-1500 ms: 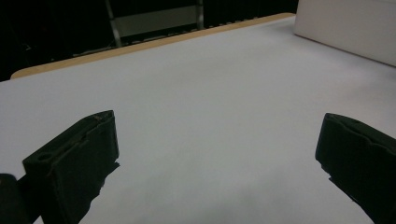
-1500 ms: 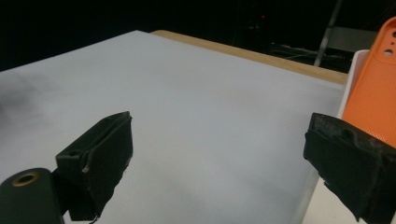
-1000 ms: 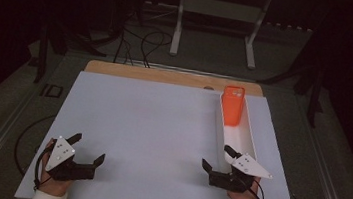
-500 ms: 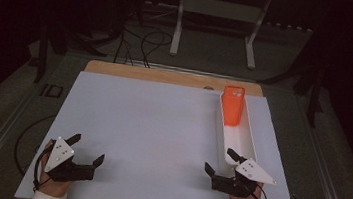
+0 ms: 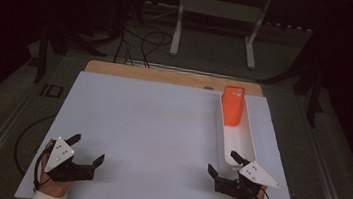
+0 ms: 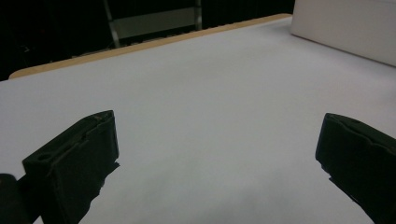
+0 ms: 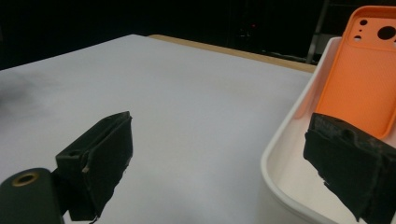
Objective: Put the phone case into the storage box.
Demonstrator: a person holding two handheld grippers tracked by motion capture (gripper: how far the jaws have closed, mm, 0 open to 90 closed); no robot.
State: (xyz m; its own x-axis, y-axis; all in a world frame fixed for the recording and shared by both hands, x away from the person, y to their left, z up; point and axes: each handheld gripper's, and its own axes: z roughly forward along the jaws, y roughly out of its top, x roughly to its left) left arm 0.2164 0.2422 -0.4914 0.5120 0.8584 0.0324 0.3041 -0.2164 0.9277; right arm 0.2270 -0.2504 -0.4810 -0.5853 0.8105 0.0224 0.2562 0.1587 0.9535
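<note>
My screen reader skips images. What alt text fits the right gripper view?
An orange phone case leans inside a long white tray at right. The right tongs stand open, one jaw over the white table surface, the other over the tray.

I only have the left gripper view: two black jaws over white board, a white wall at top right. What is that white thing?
Observer: A long white tray on the board's right side, running away from the person.
Operator: Anything in it?
Observer: An orange phone case leans at its far end, camera cutouts up.
Operator: Where is the right gripper?
Observer: The right gripper sits at the tray's near end, jaws open, one jaw over the tray's rim.
Operator: And mine from above?
Observer: The left gripper is open near the board's front left corner, holding nothing.
</note>
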